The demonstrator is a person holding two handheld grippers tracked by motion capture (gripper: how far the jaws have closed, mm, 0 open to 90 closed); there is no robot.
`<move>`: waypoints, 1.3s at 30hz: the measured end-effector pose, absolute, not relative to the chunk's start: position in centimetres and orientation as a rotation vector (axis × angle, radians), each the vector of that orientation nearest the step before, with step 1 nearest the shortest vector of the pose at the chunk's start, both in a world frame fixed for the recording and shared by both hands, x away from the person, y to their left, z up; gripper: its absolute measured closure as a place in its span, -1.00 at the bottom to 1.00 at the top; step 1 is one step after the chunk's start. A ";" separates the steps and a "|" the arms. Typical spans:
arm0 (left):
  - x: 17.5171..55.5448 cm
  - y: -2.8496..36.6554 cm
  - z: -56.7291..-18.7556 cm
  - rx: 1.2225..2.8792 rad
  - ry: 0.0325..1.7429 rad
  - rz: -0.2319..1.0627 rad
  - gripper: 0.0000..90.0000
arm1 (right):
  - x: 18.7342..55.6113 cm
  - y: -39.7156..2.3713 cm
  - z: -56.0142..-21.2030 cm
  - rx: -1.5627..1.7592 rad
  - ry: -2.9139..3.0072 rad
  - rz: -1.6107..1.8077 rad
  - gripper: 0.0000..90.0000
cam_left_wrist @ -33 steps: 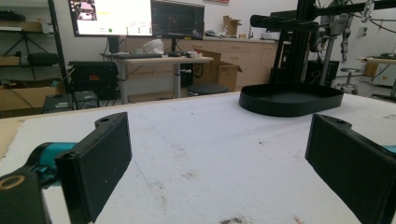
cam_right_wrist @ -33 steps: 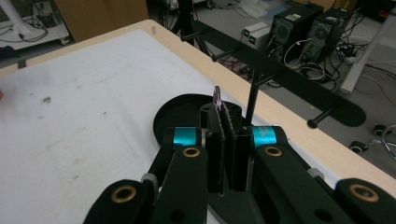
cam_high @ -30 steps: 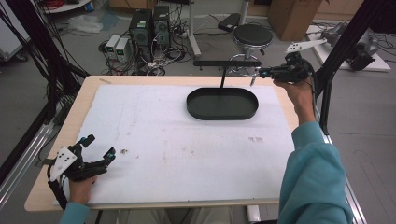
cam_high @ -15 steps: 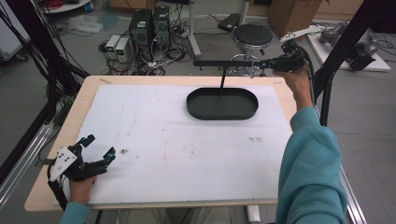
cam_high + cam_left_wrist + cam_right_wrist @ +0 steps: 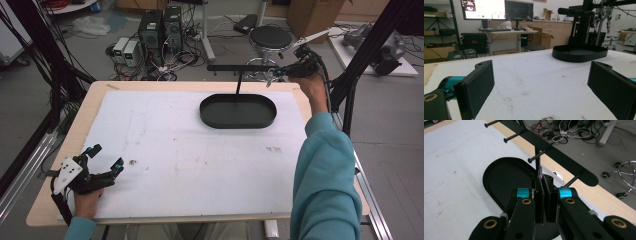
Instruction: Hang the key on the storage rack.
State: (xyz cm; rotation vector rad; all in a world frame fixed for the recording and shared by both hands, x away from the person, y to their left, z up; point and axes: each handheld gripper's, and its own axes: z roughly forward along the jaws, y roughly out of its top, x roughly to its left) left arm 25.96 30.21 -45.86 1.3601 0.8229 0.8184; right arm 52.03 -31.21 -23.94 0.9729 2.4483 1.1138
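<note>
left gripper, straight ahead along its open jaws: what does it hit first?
Probably nothing close. The left gripper points across bare white table cover. The first thing roughly ahead is the black oval tray, though it sits right of centre, so a dead-straight path may pass just beside it.

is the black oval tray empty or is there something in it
Empty, as far as shown. The high view shows the black oval tray with a bare dark floor; the right gripper hides part of it in its own view.
</note>
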 end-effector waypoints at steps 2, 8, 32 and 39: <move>26.0 30.2 -45.9 1.362 0.823 0.818 -0.83 | 52.2 -31.3 -24.2 0.991 2.457 1.094 0.97; 26.0 30.2 -45.9 1.360 0.823 0.818 -0.83 | 52.6 -31.4 -24.7 1.015 2.468 1.066 0.97; 26.0 30.2 -45.9 1.353 0.829 0.815 -0.83 | 54.1 -31.9 -26.0 1.075 2.452 1.015 0.97; 26.0 30.2 -45.9 1.354 0.829 0.814 -0.83 | 54.3 -32.1 -26.0 1.081 2.437 1.022 0.97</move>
